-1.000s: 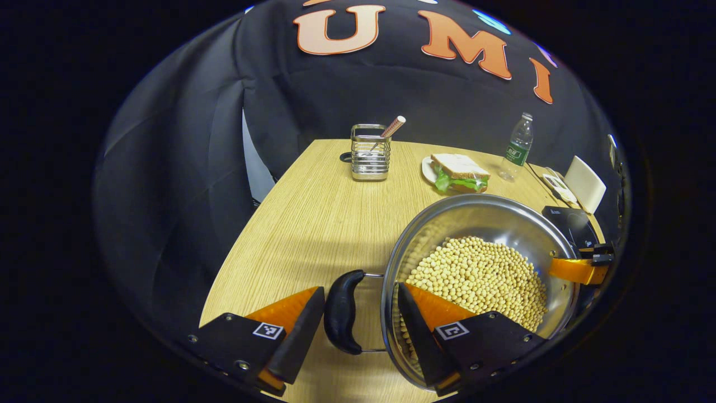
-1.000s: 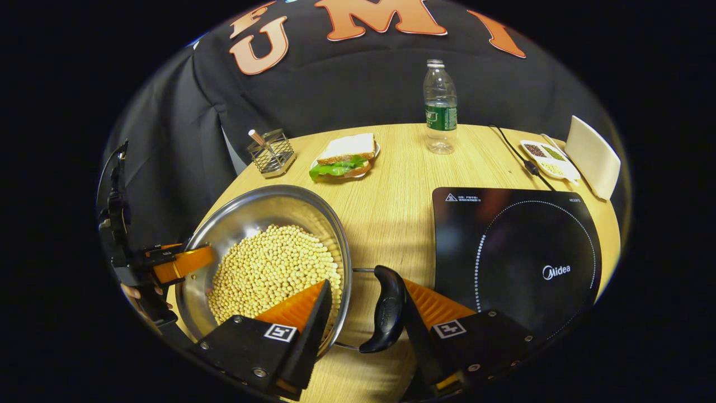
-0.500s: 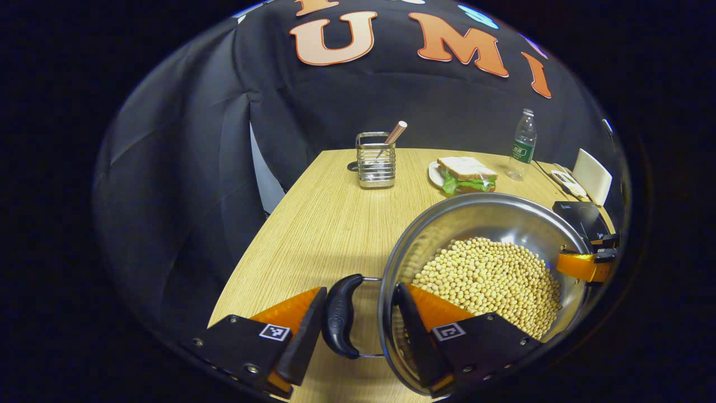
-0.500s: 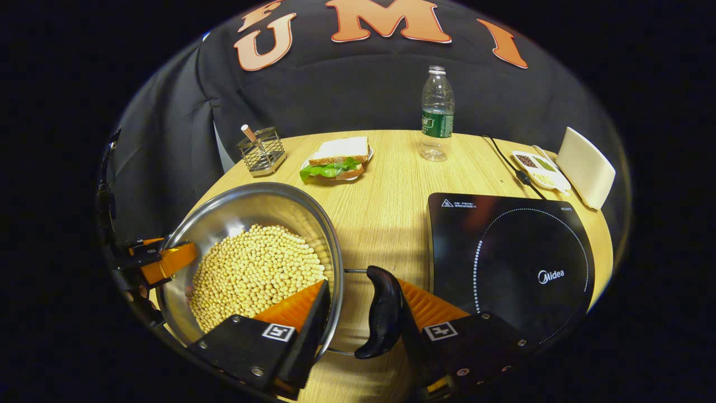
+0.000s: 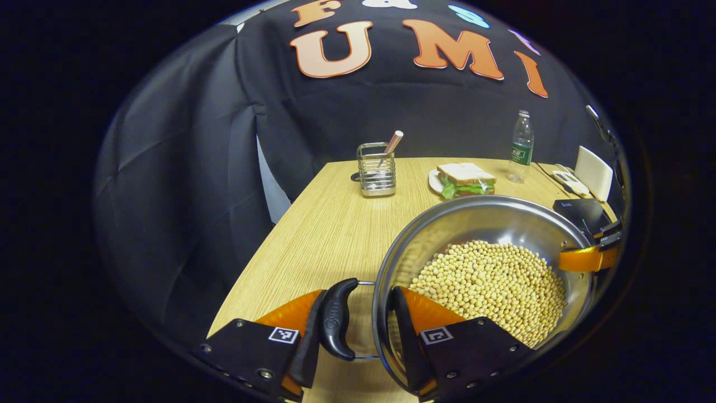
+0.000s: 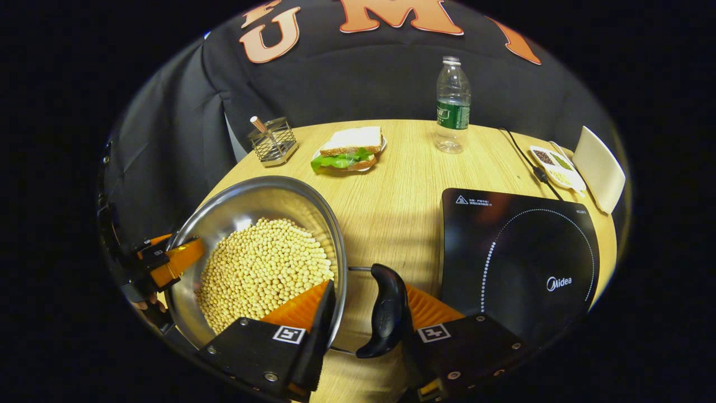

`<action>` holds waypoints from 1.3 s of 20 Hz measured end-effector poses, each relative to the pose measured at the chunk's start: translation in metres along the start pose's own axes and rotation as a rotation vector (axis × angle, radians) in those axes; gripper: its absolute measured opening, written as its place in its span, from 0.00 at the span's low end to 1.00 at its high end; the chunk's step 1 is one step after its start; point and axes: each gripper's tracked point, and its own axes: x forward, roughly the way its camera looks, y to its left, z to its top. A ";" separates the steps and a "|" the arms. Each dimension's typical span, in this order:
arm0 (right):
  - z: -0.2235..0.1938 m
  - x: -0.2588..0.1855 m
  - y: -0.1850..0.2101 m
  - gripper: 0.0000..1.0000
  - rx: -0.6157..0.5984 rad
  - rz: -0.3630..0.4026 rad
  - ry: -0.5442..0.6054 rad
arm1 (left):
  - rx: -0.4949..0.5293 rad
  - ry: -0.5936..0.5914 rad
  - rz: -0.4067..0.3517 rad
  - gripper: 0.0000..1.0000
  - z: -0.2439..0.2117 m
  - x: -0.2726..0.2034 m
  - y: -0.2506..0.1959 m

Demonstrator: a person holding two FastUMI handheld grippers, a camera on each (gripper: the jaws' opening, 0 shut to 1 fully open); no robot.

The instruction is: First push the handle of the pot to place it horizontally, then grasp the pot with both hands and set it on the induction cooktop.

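Observation:
A steel pot [image 5: 481,224] [image 6: 251,201] full of soybeans [image 5: 492,285] has a black side handle [image 5: 335,319] [image 6: 386,310] at each end. In the left gripper view, my left gripper [image 5: 358,302] is shut across one handle and the pot wall: one finger presses the handle from outside, the other sits inside the rim. My right gripper [image 6: 363,296] holds the opposite handle the same way. Each gripper also shows at the pot's far rim in the other's view: the right gripper [image 5: 587,257] and the left gripper [image 6: 168,260]. The black induction cooktop [image 6: 520,252] [image 5: 582,212] lies to the right of the pot.
On the wooden table [image 6: 403,184] stand a wire cutlery holder [image 6: 274,143], a sandwich on a plate [image 6: 349,148], a water bottle [image 6: 452,106], a small dish of beans [image 6: 554,165] and a white block [image 6: 601,168]. The cooktop's cord [image 6: 523,157] runs back.
Both grippers have closed onto the pot's handles and rim. The views have shifted a little and the pot sits slightly differently against the table.

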 end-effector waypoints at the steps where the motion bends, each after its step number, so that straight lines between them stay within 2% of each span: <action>1: -0.001 -0.001 -0.001 0.58 -0.002 0.011 0.006 | 0.001 -0.014 0.005 0.63 0.004 -0.004 0.000; 4: 0.005 -0.009 -0.002 0.58 0.013 0.034 -0.011 | 0.037 -0.059 0.027 0.60 0.022 -0.018 0.002; 5: 0.010 -0.014 -0.003 0.58 0.018 0.039 -0.025 | 0.035 -0.071 0.029 0.64 0.026 -0.022 0.000; 7: 0.015 -0.025 -0.005 0.58 0.025 0.043 -0.040 | 0.032 -0.086 0.025 0.60 0.038 -0.027 -0.011; 11: 0.027 -0.043 -0.021 0.58 0.028 0.029 -0.071 | 0.033 -0.105 0.003 0.62 0.052 -0.037 -0.027; 16: 0.029 -0.068 -0.053 0.58 0.040 -0.004 -0.100 | 0.052 -0.127 -0.038 0.62 0.070 -0.047 -0.059; 17: 0.031 -0.073 -0.059 0.53 0.047 -0.010 -0.109 | 0.054 -0.129 -0.049 0.62 0.074 -0.049 -0.068; 19: 0.034 -0.081 -0.075 0.53 0.055 -0.024 -0.125 | 0.064 -0.143 -0.063 0.62 0.084 -0.052 -0.086; 20: 0.036 -0.085 -0.082 0.58 0.062 -0.028 -0.133 | 0.066 -0.152 -0.070 0.62 0.090 -0.053 -0.094; 25: 0.041 -0.108 -0.122 0.58 0.102 -0.052 -0.174 | 0.096 -0.188 -0.105 0.60 0.116 -0.060 -0.139; 26: 0.042 -0.112 -0.130 0.58 0.109 -0.056 -0.182 | 0.100 -0.195 -0.112 0.62 0.122 -0.062 -0.150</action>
